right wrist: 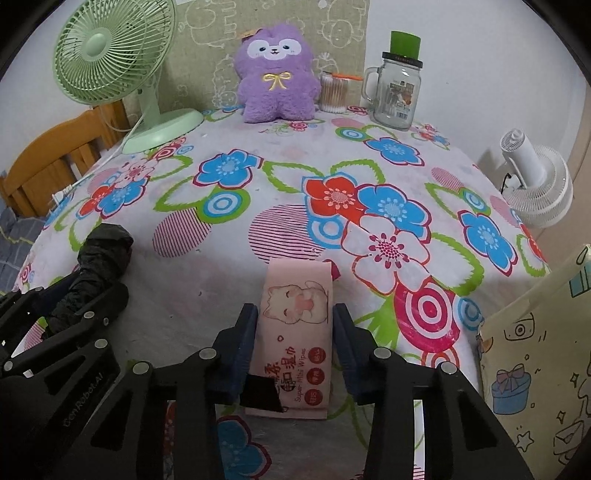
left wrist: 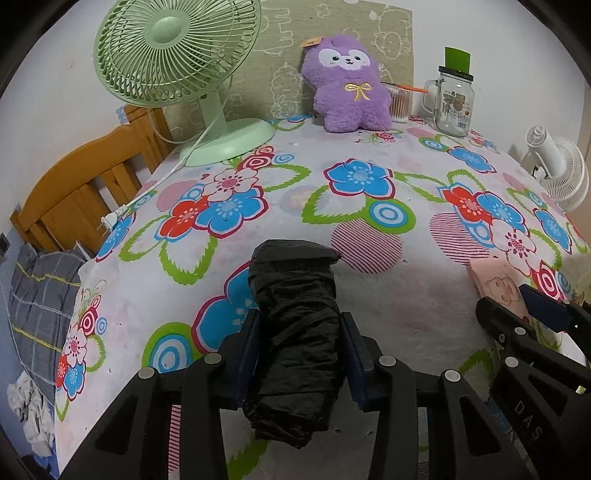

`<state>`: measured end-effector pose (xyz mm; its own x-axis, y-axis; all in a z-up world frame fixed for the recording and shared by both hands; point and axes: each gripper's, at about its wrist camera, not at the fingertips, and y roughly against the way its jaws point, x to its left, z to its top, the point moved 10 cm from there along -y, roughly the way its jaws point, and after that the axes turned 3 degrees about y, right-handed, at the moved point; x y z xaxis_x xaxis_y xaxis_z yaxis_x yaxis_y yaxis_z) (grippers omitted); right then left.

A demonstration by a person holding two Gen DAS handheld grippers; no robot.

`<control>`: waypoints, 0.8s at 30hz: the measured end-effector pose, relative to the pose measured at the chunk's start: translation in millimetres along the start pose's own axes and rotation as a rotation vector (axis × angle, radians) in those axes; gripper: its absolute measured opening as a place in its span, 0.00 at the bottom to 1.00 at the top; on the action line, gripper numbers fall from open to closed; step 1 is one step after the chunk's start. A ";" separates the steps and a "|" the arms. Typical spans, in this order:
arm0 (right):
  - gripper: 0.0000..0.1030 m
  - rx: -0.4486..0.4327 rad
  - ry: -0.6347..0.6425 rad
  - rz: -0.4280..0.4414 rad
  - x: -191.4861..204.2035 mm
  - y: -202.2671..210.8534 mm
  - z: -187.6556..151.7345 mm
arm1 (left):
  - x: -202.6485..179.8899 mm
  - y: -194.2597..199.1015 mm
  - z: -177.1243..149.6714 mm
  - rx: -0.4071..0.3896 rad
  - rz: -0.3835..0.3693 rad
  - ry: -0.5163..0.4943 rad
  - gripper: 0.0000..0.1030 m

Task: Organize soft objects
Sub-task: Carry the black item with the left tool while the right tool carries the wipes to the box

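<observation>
- Left gripper [left wrist: 298,354] at bottom centre of left wrist view; both dark pads press the sides of a black plastic bag roll [left wrist: 295,332], so it is clamped on the roll; roll lies lengthwise betw. the fingers on the floral tablecloth [left wrist: 369,288], near the table's front edge
- Right gripper [right wrist: 295,347] at bottom centre of right wrist view; its pads sit against both long sides of a pink wet-wipes pack [right wrist: 293,339] w/ a cartoon cat print; gripper is closed on the pack; pack lies flat on the cloth, a black tape patch at its near left corner
- The two grippers are side by side, apart; each shows at the edge of the other's view
- At the back of the table: green desk fan [left wrist: 177,55] on the left; purple plush toy [left wrist: 347,85] upright against a beige board [left wrist: 391,33]; cotton-swab tub [right wrist: 333,92] just beside the plush; glass mason mug [right wrist: 397,92] w/ a green cap on top
- White fan [right wrist: 535,184] off the table's right side; wooden chair [left wrist: 74,177] at left; printed paper bag [right wrist: 535,369] at far right
</observation>
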<state>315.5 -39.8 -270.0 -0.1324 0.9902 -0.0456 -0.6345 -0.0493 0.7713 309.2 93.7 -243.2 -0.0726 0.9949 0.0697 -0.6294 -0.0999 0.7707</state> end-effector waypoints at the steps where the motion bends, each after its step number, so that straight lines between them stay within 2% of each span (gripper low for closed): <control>1: 0.42 0.001 -0.001 0.006 0.5 0.4 -0.1 | -0.7 0.4 -0.4 0.001 -0.003 -0.001 0.41; 11: 0.42 -0.014 -0.005 0.042 5.0 13.5 1.2 | -19.2 11.4 -10.0 0.004 -0.043 -0.057 0.35; 24: 0.42 -0.051 0.003 0.051 3.3 40.7 -2.8 | -28.2 36.6 -18.1 -0.008 -0.070 -0.027 0.34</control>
<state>287.1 -39.0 -240.5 -0.1678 0.9858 -0.0085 -0.6649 -0.1069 0.7392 274.2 61.8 -228.4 -0.0074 0.9994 0.0325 -0.6381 -0.0297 0.7694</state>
